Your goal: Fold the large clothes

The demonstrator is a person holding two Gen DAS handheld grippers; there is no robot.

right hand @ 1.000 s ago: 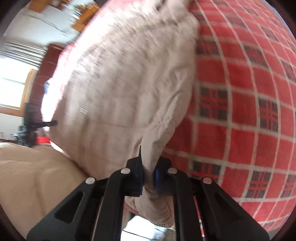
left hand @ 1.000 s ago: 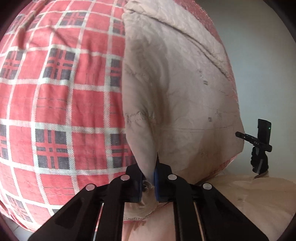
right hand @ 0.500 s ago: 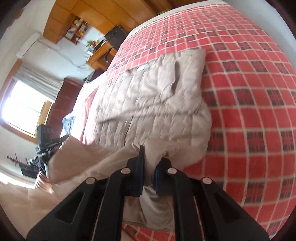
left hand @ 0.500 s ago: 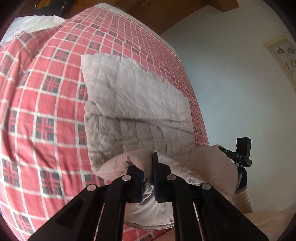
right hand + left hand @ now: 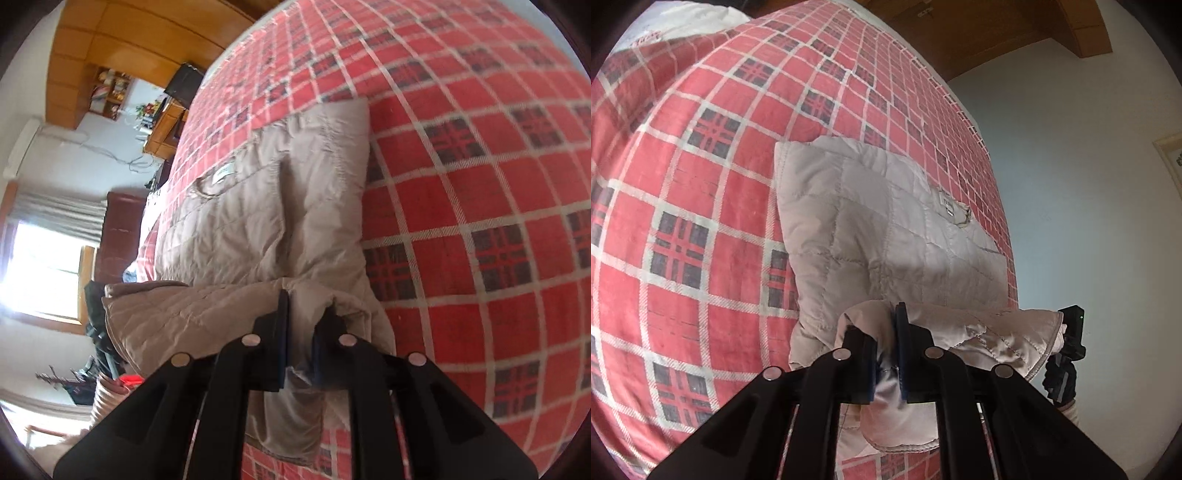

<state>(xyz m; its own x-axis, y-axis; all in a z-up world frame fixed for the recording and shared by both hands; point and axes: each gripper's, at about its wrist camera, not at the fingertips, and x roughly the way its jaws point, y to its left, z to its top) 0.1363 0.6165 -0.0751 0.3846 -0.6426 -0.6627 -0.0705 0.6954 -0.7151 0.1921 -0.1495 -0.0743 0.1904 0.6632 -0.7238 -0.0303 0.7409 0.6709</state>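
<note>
A beige quilted jacket lies on a bed with a red plaid cover. My left gripper is shut on the jacket's near hem, which is bunched and held over the flat part. In the right wrist view the same jacket spreads away from me, and my right gripper is shut on the other end of that hem. The lifted edge stretches between both grippers. The right gripper shows at the left view's right edge. A small label sits near the jacket's far end.
The plaid cover stretches wide on both sides of the jacket. A pale wall borders the bed on one side. A bright window, a dark red headboard and wooden furniture stand beyond the other.
Both grippers have carried the held hem forward and lower over the jacket. The hanging fabric that filled the views a second ago now lies flat on the bed.
</note>
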